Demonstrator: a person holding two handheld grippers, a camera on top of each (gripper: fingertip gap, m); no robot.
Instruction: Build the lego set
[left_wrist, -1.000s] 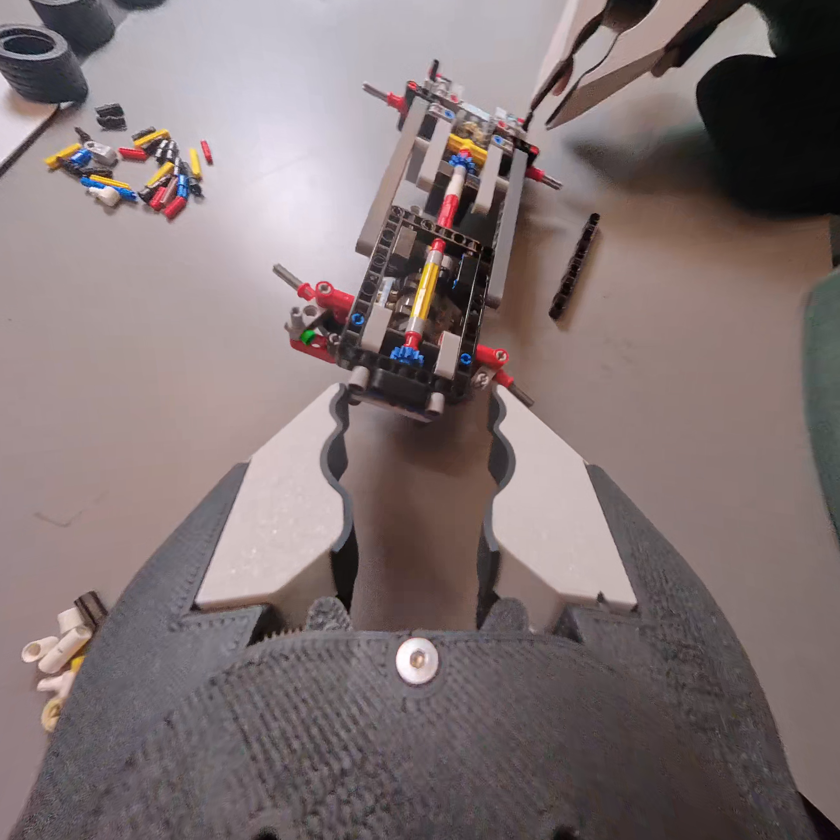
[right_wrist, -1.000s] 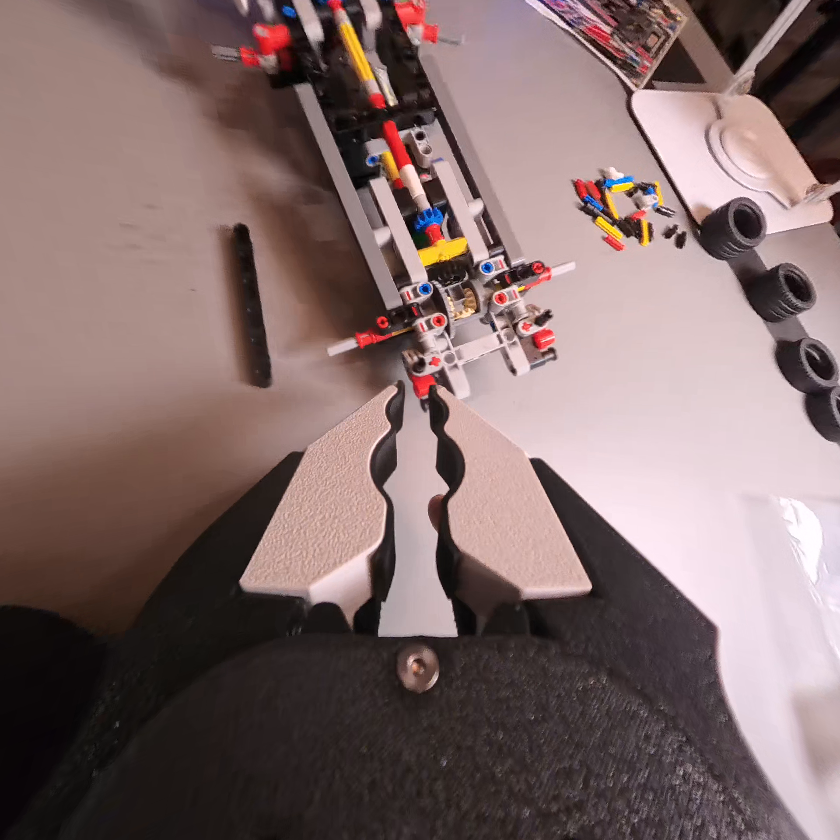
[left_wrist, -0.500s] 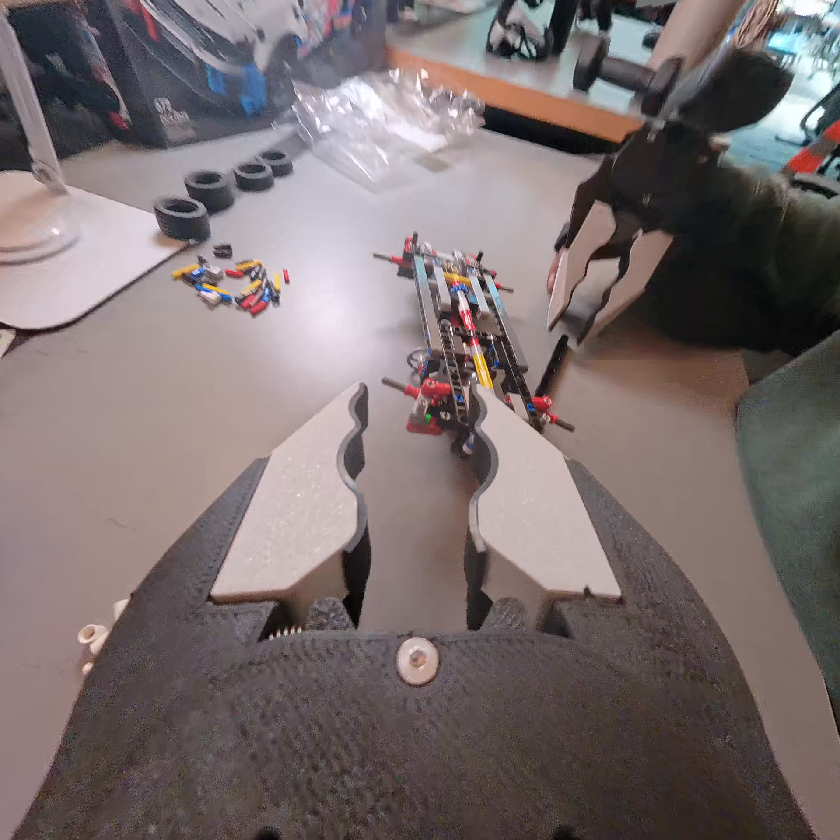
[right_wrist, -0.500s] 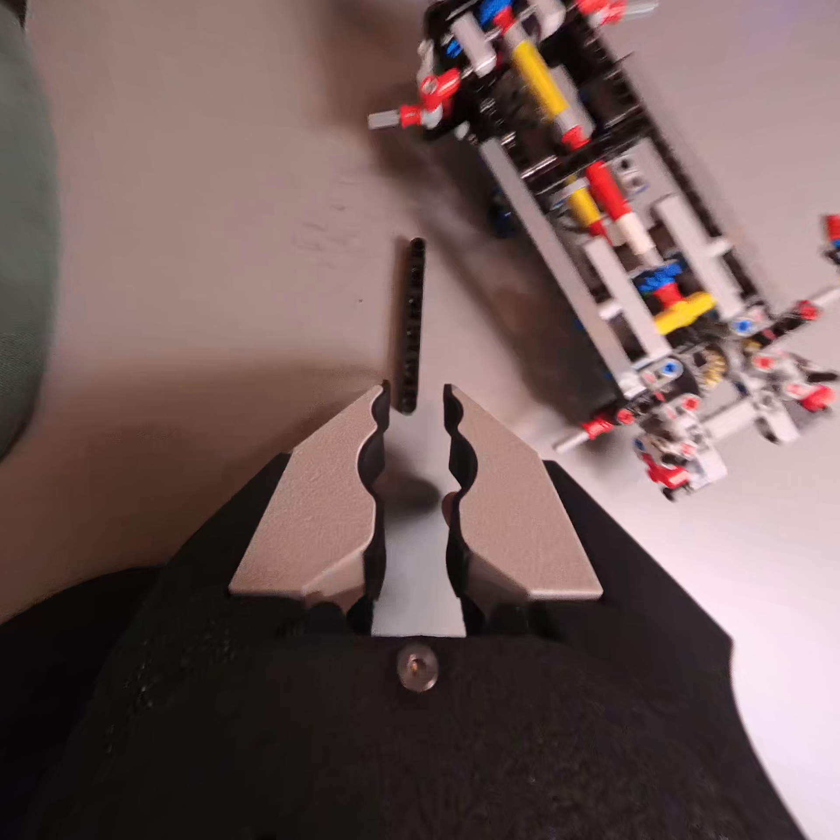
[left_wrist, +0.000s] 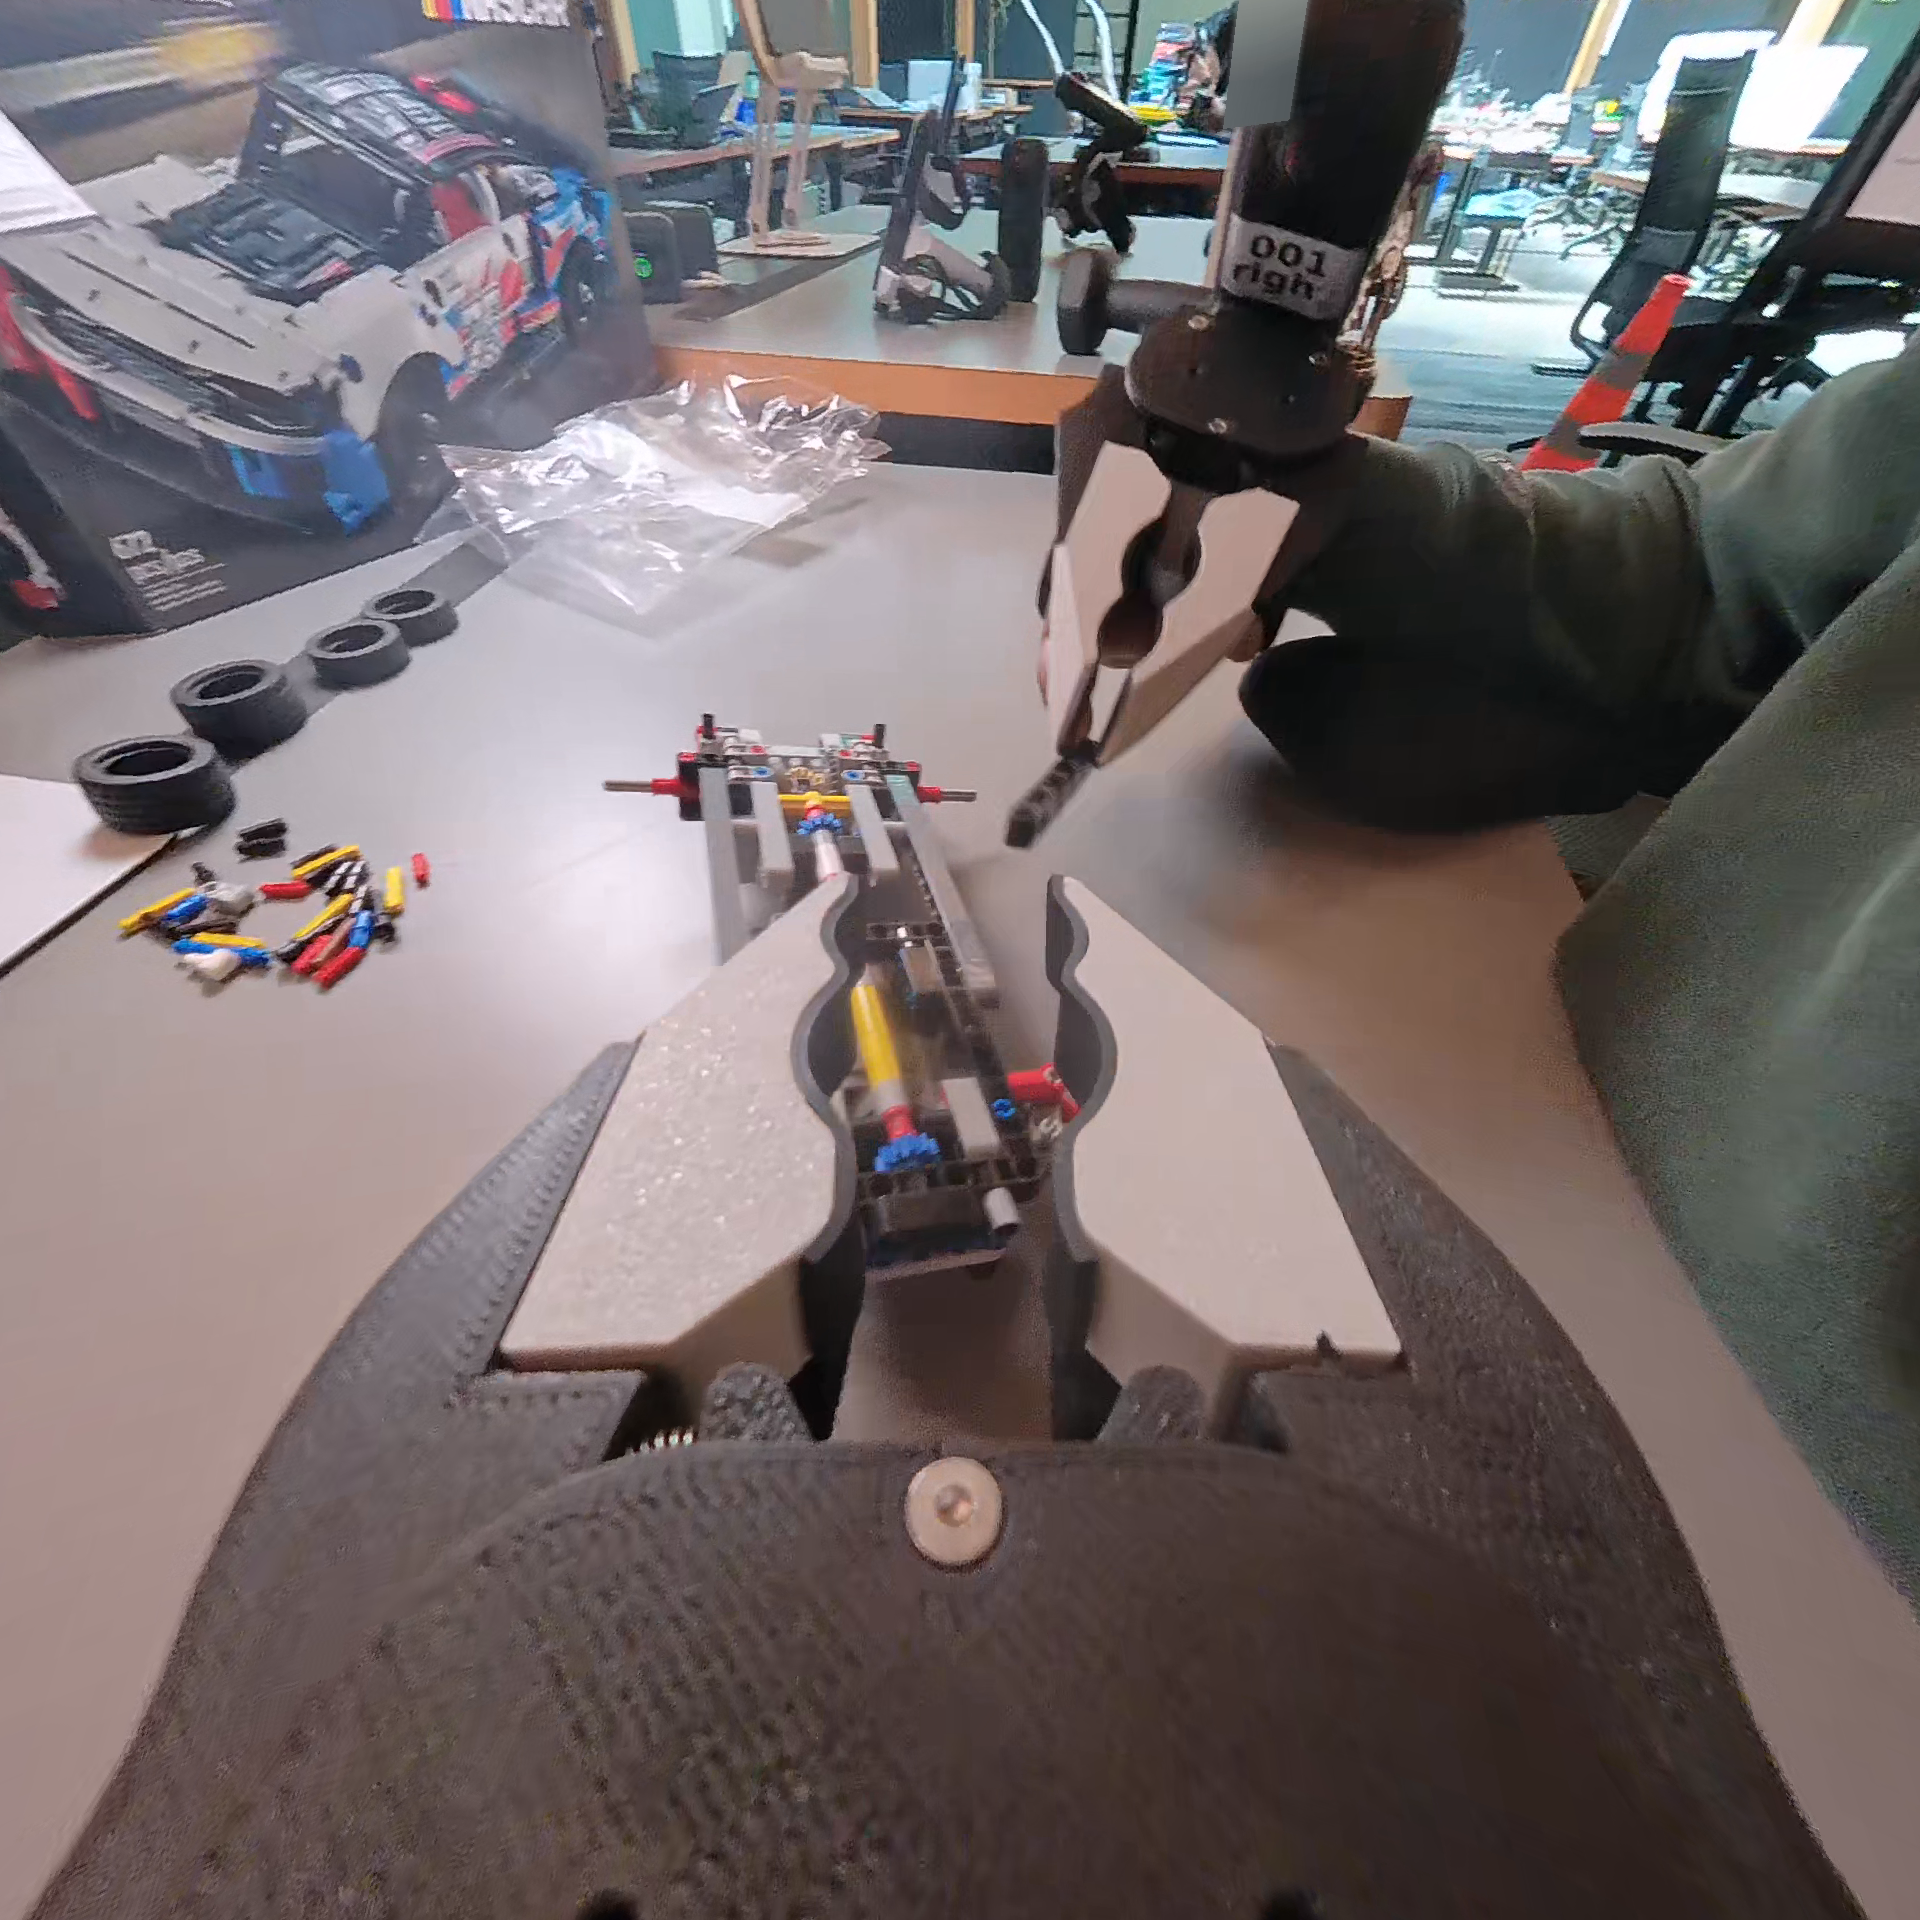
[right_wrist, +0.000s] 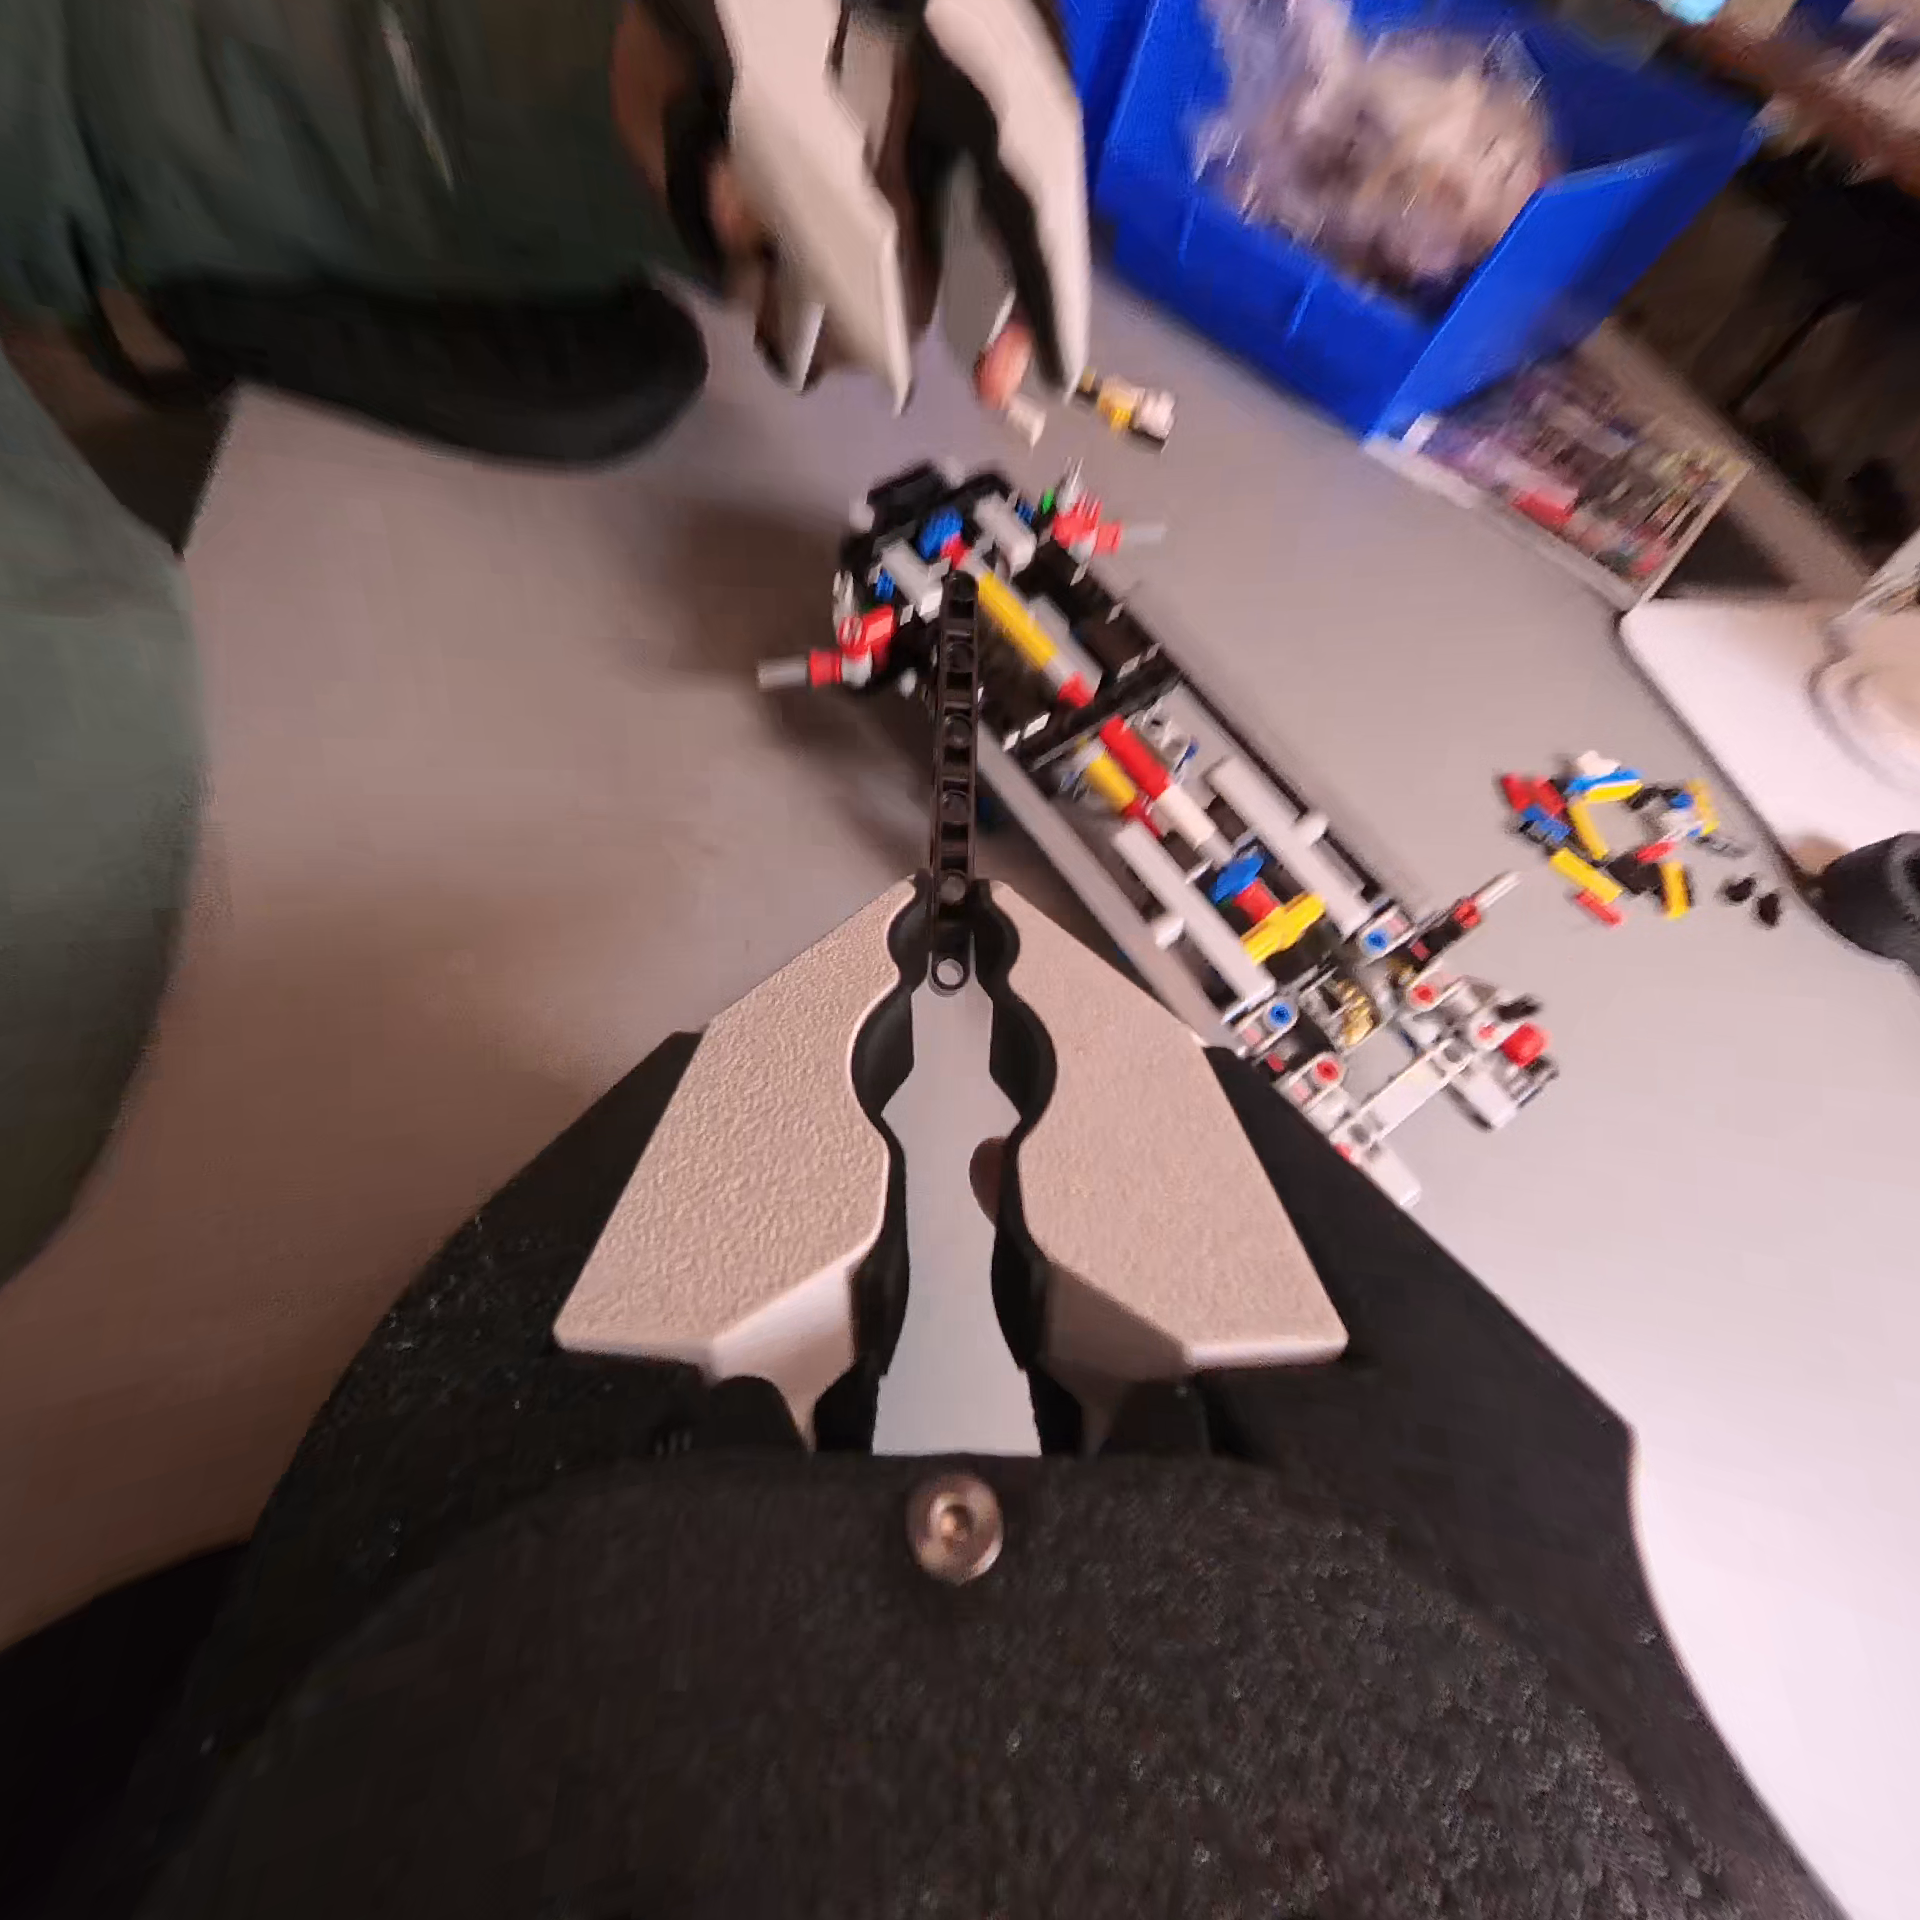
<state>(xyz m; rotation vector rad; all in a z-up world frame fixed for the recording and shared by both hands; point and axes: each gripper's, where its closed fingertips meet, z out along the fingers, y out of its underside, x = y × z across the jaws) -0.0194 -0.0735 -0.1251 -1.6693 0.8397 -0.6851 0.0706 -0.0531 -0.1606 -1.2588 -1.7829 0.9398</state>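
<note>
Right gripper (right_wrist: 951, 914): fingers pinched on one end of a black perforated beam (right_wrist: 954, 769), lifted off the table and projecting forward over the chassis, presumably so its free end can be lined up with the frame.
Left gripper (left_wrist: 951, 904): fingers apart, straddling the near end of the car chassis (left_wrist: 831, 883) without clamping it, likely placed to steady it.
Chassis: lay lengthwise on the grey table (left_wrist: 312, 1091), axles sticking out sideways.
Spare parts: small coloured pins (left_wrist: 270, 914) heaped left of the chassis, beside four tyres (left_wrist: 239, 696) and the set's box (left_wrist: 270, 312).
</note>
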